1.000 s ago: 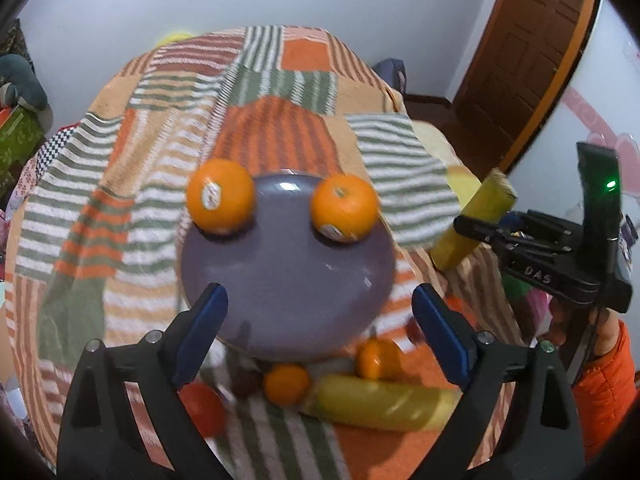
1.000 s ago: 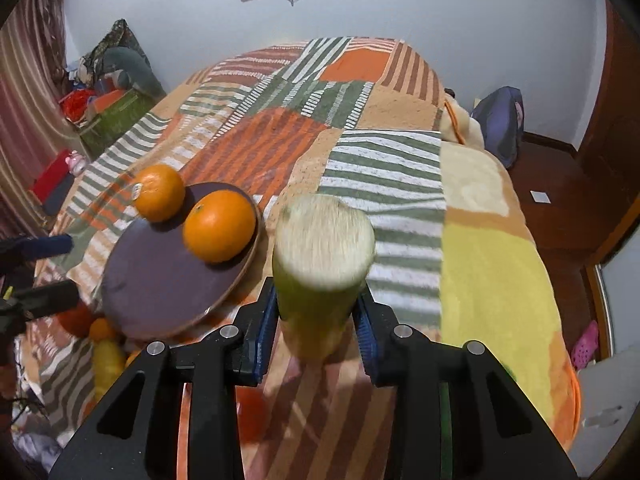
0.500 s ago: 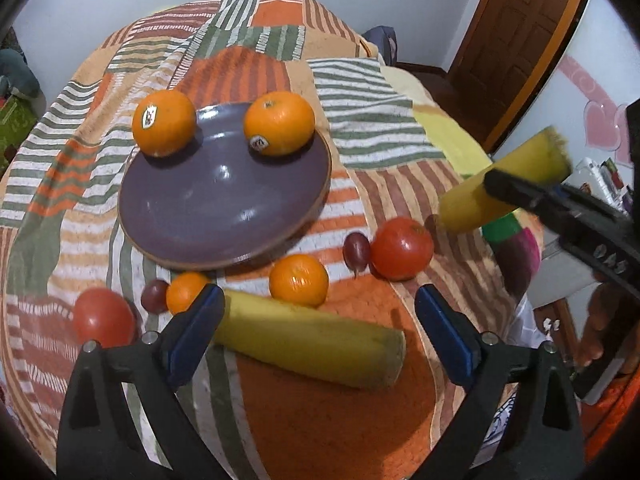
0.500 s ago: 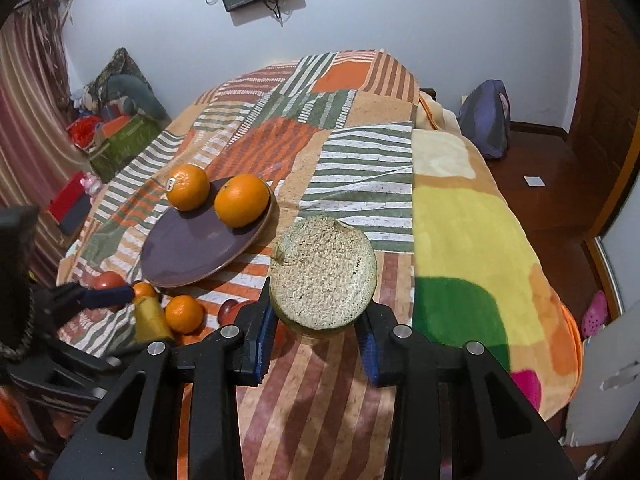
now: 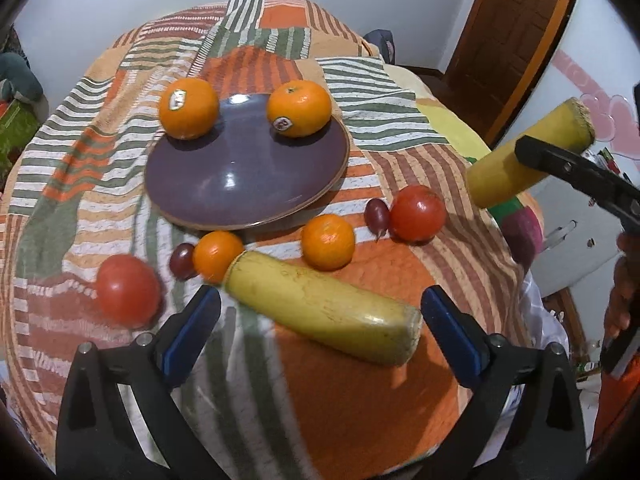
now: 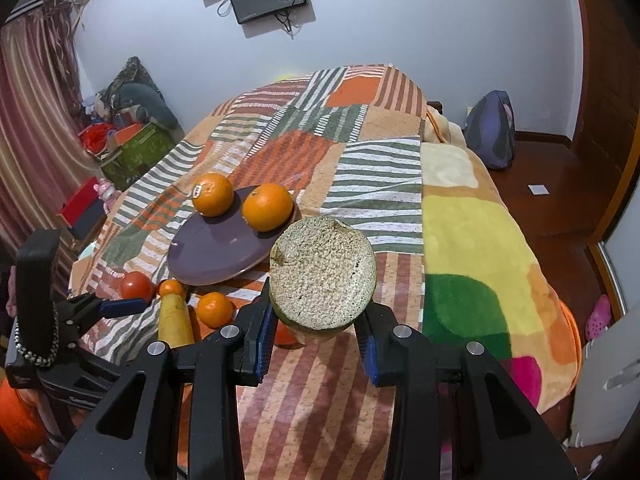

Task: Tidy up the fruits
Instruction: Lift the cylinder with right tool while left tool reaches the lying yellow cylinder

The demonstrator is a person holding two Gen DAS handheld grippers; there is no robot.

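Right wrist: right gripper [image 6: 318, 334] clamps a yellow stick [image 6: 322, 280], beside the plate [image 6: 212, 256]. Left gripper [image 5: 320, 320] wide open, empty.

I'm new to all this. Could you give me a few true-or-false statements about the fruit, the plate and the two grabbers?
1. Two big oranges sit on the purple plate. True.
2. The right gripper is empty. False: it is clamped on a yellow cylinder, held off the bed.
3. The left gripper is open. True.
4. The other yellow cylinder lies on the plate. False: it lies on the blanket, in front of the plate.
5. Both tomatoes are on the plate. False: they rest on the blanket.
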